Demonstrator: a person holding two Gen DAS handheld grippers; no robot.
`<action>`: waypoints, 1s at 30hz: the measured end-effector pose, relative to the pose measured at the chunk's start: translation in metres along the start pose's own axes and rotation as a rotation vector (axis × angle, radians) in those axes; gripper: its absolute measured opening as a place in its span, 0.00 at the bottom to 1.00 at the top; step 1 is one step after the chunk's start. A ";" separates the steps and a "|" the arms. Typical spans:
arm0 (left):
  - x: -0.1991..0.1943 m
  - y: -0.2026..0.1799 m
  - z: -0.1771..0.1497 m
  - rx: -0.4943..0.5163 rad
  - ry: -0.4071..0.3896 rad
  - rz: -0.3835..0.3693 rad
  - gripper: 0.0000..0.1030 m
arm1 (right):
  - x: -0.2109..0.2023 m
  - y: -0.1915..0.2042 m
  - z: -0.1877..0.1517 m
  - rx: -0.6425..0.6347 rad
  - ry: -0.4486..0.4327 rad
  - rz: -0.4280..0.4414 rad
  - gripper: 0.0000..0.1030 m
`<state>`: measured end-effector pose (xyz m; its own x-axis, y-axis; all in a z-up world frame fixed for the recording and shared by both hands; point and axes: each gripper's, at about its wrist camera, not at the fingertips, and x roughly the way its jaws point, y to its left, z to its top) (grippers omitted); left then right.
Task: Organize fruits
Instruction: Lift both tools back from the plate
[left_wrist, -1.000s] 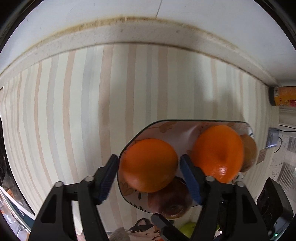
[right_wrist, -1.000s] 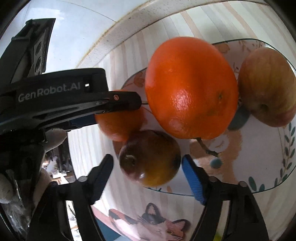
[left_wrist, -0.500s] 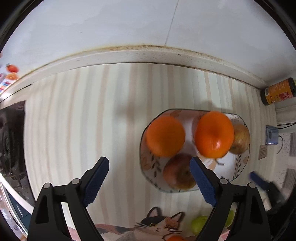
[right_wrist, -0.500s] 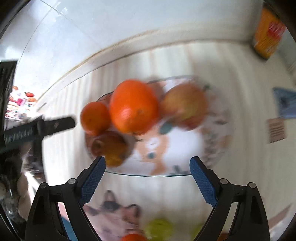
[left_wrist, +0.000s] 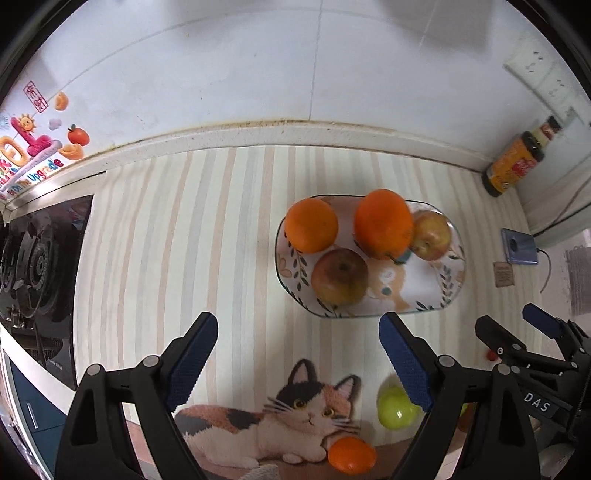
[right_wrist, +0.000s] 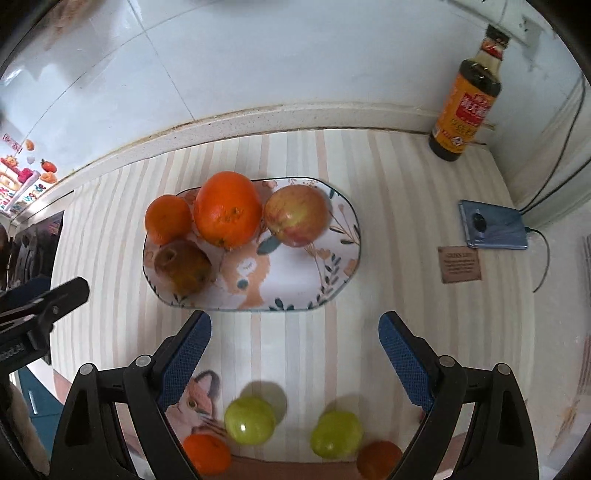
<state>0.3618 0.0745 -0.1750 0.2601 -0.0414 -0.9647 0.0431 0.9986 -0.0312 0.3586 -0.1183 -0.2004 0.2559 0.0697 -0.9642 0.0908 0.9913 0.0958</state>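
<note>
Both of our claws hang wide open and empty above the striped counter (right_wrist: 388, 206).

Nearest us, our left claw (left_wrist: 297, 363) spreads over the cat picture (left_wrist: 280, 421), with a small orange (left_wrist: 351, 455) and a green fruit (left_wrist: 397, 408) at the near edge. Our right claw (right_wrist: 295, 358) frames two green fruits (right_wrist: 250, 420) (right_wrist: 336, 435) and two small oranges (right_wrist: 207, 453) (right_wrist: 378, 459). Beyond them, the patterned plate (right_wrist: 328, 273) carries a brownish apple (right_wrist: 183, 266) at its near left, a small orange (right_wrist: 168, 219), a large orange (right_wrist: 228, 213) and a red apple (right_wrist: 297, 215) in a row behind. Farther right lie a brown card (right_wrist: 460, 264) and a blue phone (right_wrist: 493, 229); a sauce bottle (right_wrist: 467, 99) stands by the wall.
</note>
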 end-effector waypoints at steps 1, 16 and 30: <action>-0.009 -0.001 -0.004 0.000 -0.017 0.001 0.87 | -0.006 -0.001 -0.004 0.003 -0.003 0.005 0.92; -0.090 -0.016 -0.069 0.041 -0.148 -0.025 0.87 | -0.113 0.003 -0.064 -0.020 -0.143 0.037 0.92; -0.099 -0.029 -0.094 0.043 -0.148 -0.068 1.00 | -0.140 -0.016 -0.090 0.045 -0.173 0.102 0.95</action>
<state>0.2440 0.0527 -0.1037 0.3940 -0.1166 -0.9117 0.1058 0.9911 -0.0810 0.2352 -0.1340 -0.0896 0.4268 0.1451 -0.8926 0.0981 0.9738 0.2052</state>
